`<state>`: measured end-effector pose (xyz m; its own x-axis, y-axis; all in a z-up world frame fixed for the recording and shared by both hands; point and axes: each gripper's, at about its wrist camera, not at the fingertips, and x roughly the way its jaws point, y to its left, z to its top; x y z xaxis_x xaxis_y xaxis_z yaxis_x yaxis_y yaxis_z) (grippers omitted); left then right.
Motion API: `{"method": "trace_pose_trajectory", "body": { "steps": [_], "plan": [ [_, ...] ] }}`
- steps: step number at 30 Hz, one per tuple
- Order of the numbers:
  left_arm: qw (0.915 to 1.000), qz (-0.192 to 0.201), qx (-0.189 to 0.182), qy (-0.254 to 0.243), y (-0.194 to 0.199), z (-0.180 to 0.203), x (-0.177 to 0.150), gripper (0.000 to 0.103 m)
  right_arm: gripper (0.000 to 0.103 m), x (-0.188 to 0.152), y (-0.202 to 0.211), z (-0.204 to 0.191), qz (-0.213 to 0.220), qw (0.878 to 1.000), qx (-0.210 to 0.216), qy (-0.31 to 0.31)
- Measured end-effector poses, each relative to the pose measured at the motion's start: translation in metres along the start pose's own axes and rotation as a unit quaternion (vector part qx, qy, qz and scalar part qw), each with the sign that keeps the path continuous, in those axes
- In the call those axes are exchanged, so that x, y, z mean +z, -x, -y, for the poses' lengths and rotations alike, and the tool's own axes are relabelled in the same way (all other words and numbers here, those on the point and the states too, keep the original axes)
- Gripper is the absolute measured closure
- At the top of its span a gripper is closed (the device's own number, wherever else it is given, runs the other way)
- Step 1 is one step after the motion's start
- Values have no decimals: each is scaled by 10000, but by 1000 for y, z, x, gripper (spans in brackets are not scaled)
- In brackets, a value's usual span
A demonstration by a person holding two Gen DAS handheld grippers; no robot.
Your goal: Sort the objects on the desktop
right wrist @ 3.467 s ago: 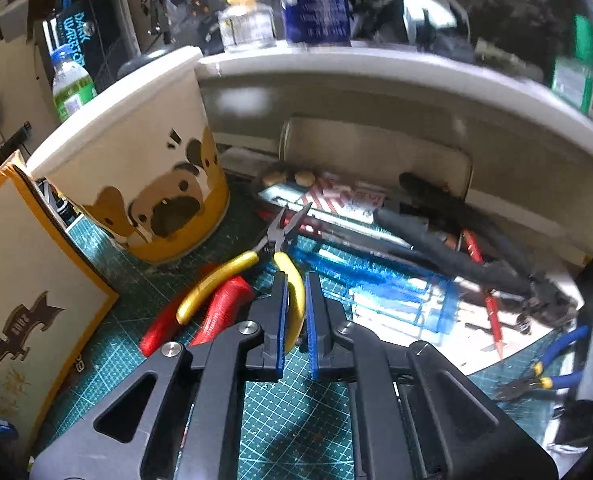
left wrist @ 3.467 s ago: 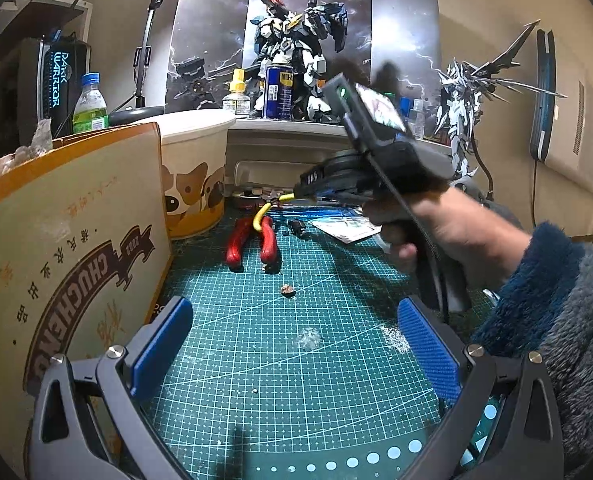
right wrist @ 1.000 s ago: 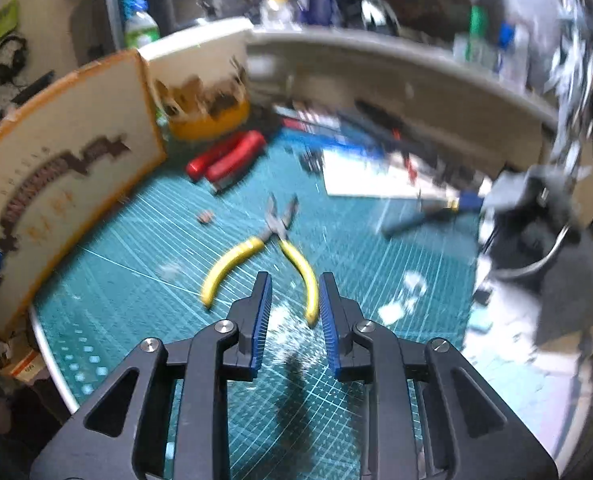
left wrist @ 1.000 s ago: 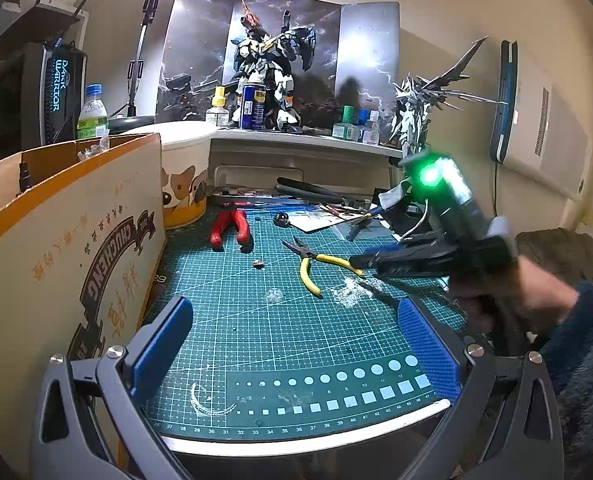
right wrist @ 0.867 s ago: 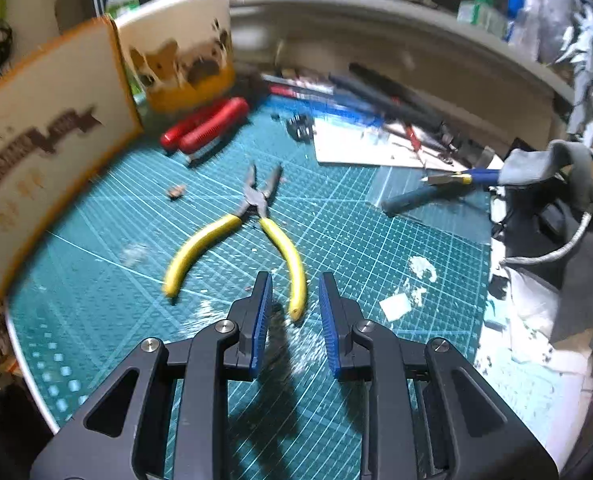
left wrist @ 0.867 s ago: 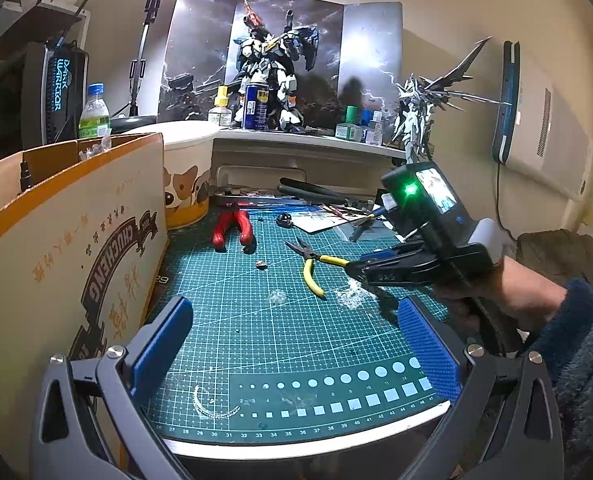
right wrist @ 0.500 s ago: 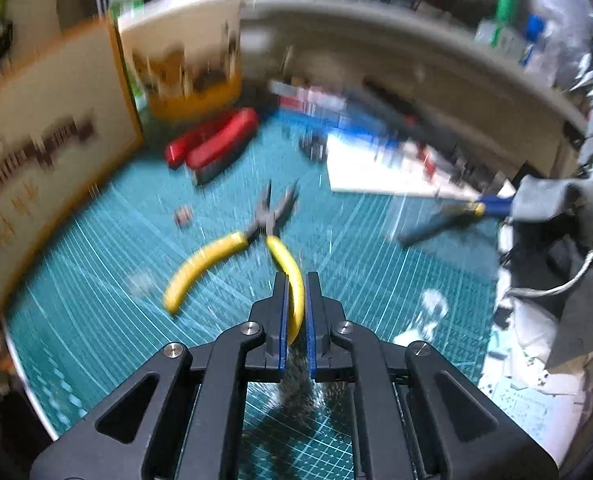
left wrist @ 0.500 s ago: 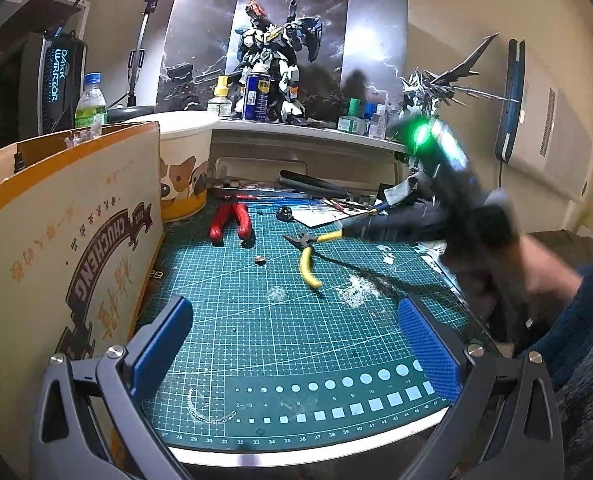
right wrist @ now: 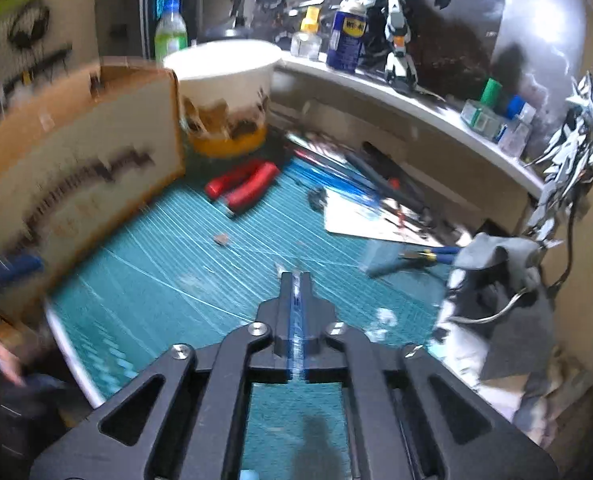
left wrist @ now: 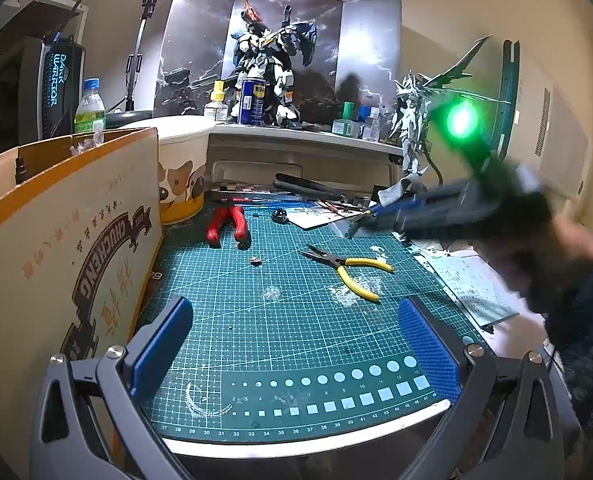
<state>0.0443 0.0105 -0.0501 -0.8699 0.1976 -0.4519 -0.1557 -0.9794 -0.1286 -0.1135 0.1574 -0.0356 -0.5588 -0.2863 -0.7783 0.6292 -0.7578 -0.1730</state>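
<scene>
Yellow-handled pliers (left wrist: 346, 270) lie flat on the green cutting mat (left wrist: 256, 320), free of both grippers. My right gripper (left wrist: 360, 224) shows blurred above and behind them, in a hand with a dark fleece sleeve. In the right wrist view the right gripper (right wrist: 296, 276) has its jaws almost together, just starting to open, with nothing between them. The pliers are hidden there. My left gripper (left wrist: 296, 344) stands wide open over the mat's near edge, empty. Red-handled pliers (left wrist: 228, 226) lie at the back left of the mat.
A tall cardboard box (left wrist: 68, 248) walls off the left side. Behind it stands a dog-print bucket (left wrist: 182, 176). Tools and papers (left wrist: 320, 204) crowd the back under a shelf (left wrist: 304, 136) of bottles and model figures. Paper sheets (left wrist: 472, 284) lie right of the mat.
Half a second ago my right gripper held the yellow pliers up by one handle. They now lie on the mat further right, and the gripper has risen away from them.
</scene>
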Motion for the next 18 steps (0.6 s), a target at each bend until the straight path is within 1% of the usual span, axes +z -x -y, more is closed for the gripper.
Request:
{"method": "trace_pose_trajectory", "body": {
  "steps": [1, 3, 5, 7, 9, 10, 11, 12, 13, 14, 15, 16, 17, 18],
  "plan": [
    [10000, 6, 8, -5, 0, 0, 0, 0, 72, -7, -10, 3, -56, 10000, 51, 61],
    [10000, -14, 10, 22, -2, -2, 0, 0, 73, -20, -30, 9, -166, 9996, 154, 162],
    [10000, -42, 26, 44, -5, -3, 1, 0, 74, -26, -46, 14, -187, 9992, 264, 220],
    [10000, -65, 48, 54, -8, -4, 2, 0, 74, -28, -57, 18, -151, 9993, 304, 155],
    [9999, -100, 55, 62, -12, -4, 3, 0, 72, -26, -64, 20, -103, 9986, 504, -131],
    [9999, -118, 56, 63, -14, -4, 3, 0, 67, -25, -66, 18, -61, 9979, 593, -244],
    [9999, -135, 54, 59, -16, -3, 3, 0, 61, -23, -68, 14, -53, 9981, 576, -216],
    [9999, -157, 47, 52, -18, -3, 2, 0, 43, -21, -69, 9, -50, 9984, 541, -165],
    [9998, -178, 39, 51, -19, -2, 2, 0, 33, -19, -73, 3, -52, 9992, 383, -30],
    [9998, -196, 32, 53, -20, -2, 2, 0, 34, -17, -77, -1, -79, 9995, 283, 90],
    [9998, -213, 24, 54, -22, -1, 2, 0, 39, -16, -81, -3, -164, 9993, 290, 147],
    [9997, -224, 16, 53, -22, -1, 1, 0, 58, -13, -84, 1, -210, 9988, 453, -2],
    [9997, -228, 10, 53, -22, -1, 1, 0, 64, -10, -86, 6, -249, 9975, 640, -184],
    [9997, -231, 5, 52, -23, -1, 1, 0, 80, -8, -88, 10, -298, 9969, 651, -334]
  ]
}}
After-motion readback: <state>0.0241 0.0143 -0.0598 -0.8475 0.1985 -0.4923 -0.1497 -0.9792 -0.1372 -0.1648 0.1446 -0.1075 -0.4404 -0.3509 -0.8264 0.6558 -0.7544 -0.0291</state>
